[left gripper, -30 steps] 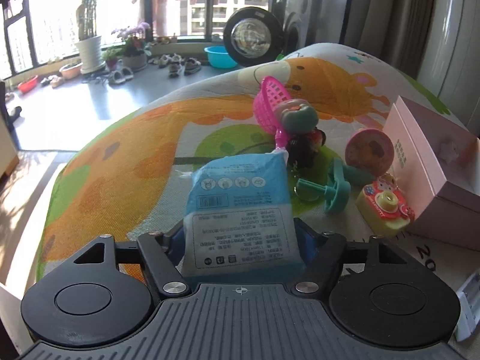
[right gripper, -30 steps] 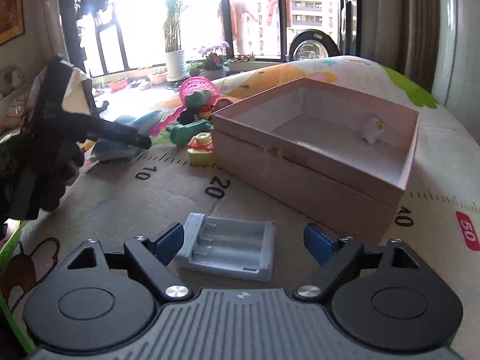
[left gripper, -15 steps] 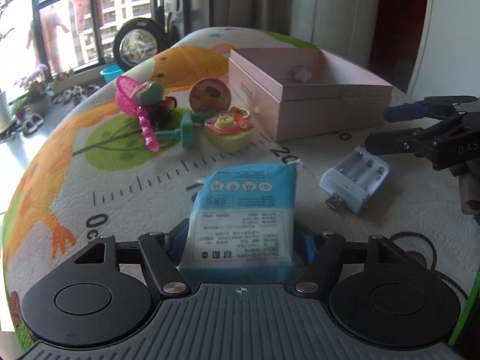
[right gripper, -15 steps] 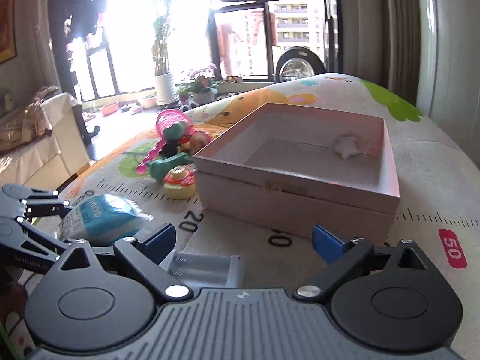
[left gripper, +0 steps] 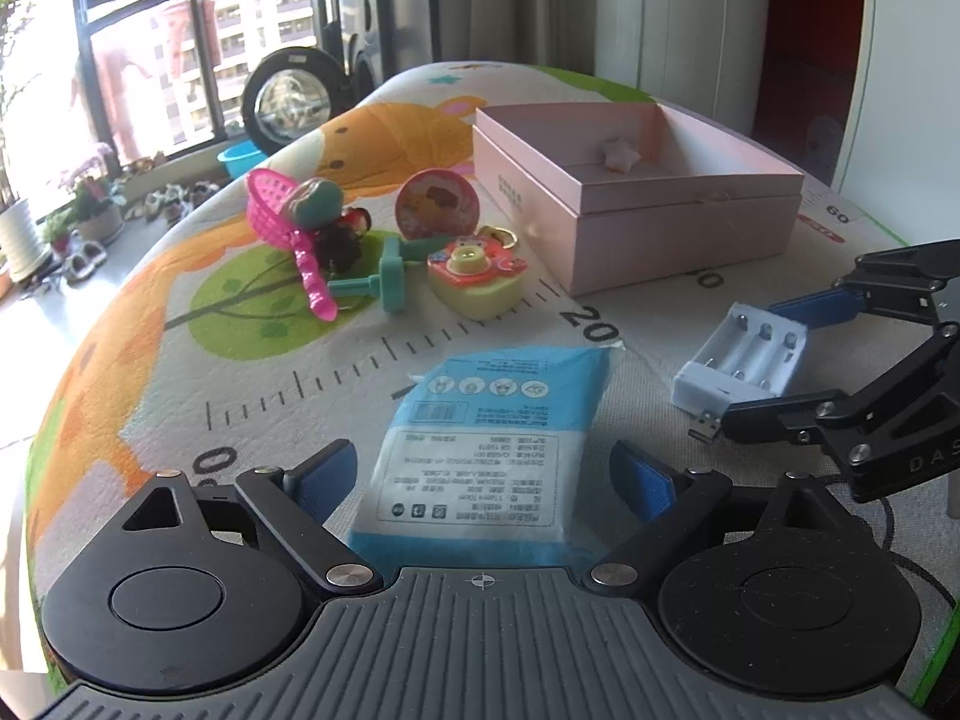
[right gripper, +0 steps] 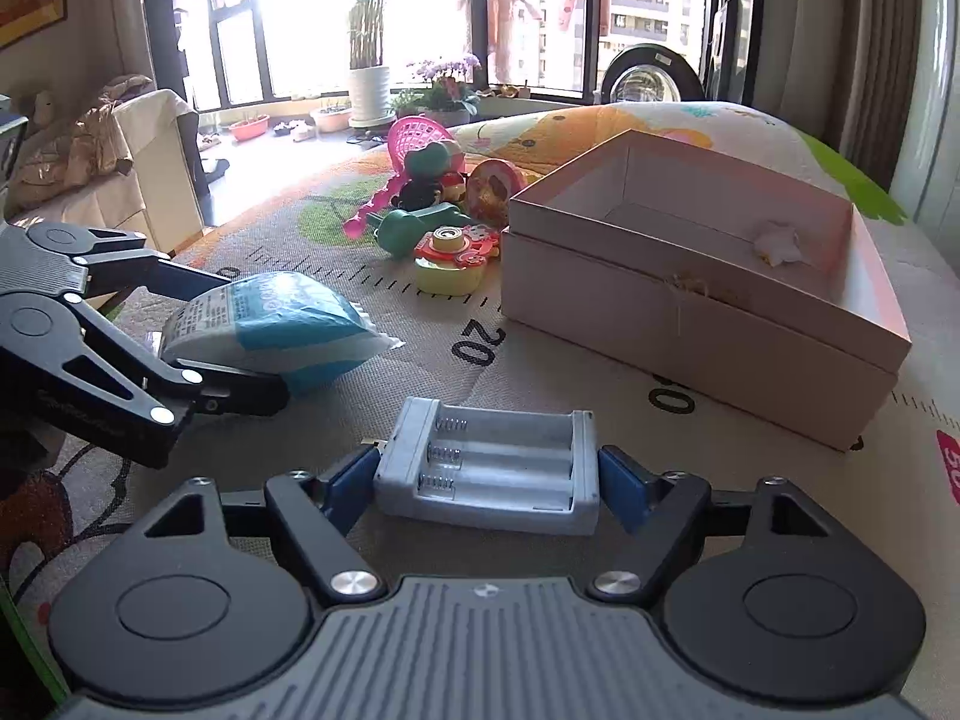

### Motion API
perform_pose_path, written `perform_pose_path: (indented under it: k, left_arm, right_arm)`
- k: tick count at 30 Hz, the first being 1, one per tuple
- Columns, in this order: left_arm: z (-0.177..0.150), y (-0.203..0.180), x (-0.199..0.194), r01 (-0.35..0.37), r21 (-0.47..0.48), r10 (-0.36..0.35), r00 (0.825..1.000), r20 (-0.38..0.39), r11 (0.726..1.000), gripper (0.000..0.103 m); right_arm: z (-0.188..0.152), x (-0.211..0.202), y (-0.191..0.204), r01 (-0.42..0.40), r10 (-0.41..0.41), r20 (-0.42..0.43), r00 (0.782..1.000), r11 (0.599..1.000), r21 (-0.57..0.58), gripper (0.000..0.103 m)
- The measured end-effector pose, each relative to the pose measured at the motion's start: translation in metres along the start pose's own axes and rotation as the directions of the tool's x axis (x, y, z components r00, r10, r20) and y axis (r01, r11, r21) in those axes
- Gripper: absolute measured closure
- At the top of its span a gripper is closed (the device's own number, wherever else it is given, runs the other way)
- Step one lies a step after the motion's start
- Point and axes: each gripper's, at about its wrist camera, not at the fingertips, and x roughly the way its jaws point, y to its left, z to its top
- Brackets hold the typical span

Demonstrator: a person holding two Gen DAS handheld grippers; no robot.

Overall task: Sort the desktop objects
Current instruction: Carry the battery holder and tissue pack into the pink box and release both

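Left claw [left gripper: 483, 474]: jaws spread wide, just been opening. Blue-and-white tissue pack [left gripper: 486, 450] lies flat on the tabletop [left gripper: 300, 360] between the blue pads, clear of both.

Right claw [right gripper: 489, 480]: jaws just been closing, blue pads at both ends of the white battery charger [right gripper: 492, 462]; the far pad appears to touch, firm pressure cannot be told. Charger rests on the tabletop, slots up.

Pink box [right gripper: 720, 276]: open, ahead and right of the right claw, a small star-shaped piece [right gripper: 777, 243] inside against its far wall.

Toy cluster ahead of the left claw, beyond the pack: yellow toy camera [left gripper: 477, 273], teal toy [left gripper: 390, 276], pink net scoop [left gripper: 288, 222], round pink case [left gripper: 438, 204], lying close together.
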Motion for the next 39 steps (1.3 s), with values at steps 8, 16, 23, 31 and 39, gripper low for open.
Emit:
perform_pose_path:
  k: [8, 16, 23, 31, 39]
  left_arm:
    - [0.005, -0.017, -0.004, 0.008, 0.053, -0.008, 1.000, 0.016, 0.999, 0.042]
    - [0.088, -0.047, -0.049, 0.031, 0.151, -0.078, 0.947, 0.313, 0.988, 0.043]
    - [0.160, -0.042, -0.010, 0.064, 0.061, -0.081, 0.936, 0.343, 0.996, 0.016]
    - [0.073, 0.000, 0.004, -0.072, 0.033, 0.063, 0.970, 0.235, 0.997, 0.006]
    - [0.024, 0.031, 0.011, -0.062, -0.080, 0.075, 0.984, 0.163, 0.995, 0.003]
  right_arm:
    - [-0.003, -0.071, -0.028, 0.029, -0.035, 0.087, 0.996, 0.997, 0.065, 0.025]
    - [0.056, -0.127, -0.068, 0.130, -0.165, 0.313, 0.935, 0.983, 0.130, 0.025]
    - [0.127, -0.095, -0.115, 0.175, -0.246, 0.388, 0.888, 0.962, 0.210, 0.016]
    - [0.127, -0.048, -0.124, 0.158, -0.221, 0.272, 0.937, 0.959, 0.236, 0.012]
    - [0.140, 0.010, -0.124, 0.229, -0.272, 0.148, 0.951, 0.939, 0.255, 0.012]
